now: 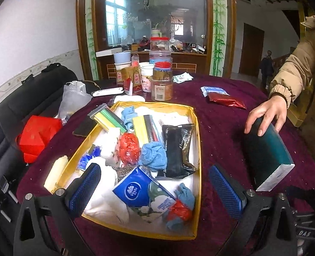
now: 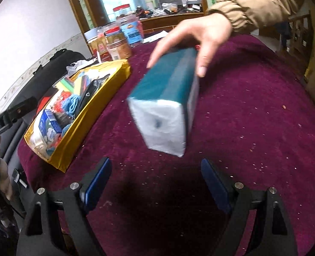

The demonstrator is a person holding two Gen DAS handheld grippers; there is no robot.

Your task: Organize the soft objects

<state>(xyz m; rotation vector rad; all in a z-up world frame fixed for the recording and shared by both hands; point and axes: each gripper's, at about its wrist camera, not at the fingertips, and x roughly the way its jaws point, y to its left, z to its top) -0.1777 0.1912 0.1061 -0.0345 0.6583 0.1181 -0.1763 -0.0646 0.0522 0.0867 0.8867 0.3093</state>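
We are holding the right gripper (image 2: 155,183) wide open, empty; just ahead, a bare hand (image 2: 200,36) is steadying the tissue pack (image 2: 168,98); soft, light, compressible, best pinched across its long sides; left gripper (image 1: 155,187) also gaping over the tray (image 1: 197,149).

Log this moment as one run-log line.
left gripper: open, over yellow tray | right gripper: open, empty | bare hand: on teal tissue pack, on tablecloth outside tray

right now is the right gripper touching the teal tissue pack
Apart. The right wrist view shows the right gripper open, with bare maroon tablecloth between its fingertips and the teal tissue pack, which a bare hand holds.
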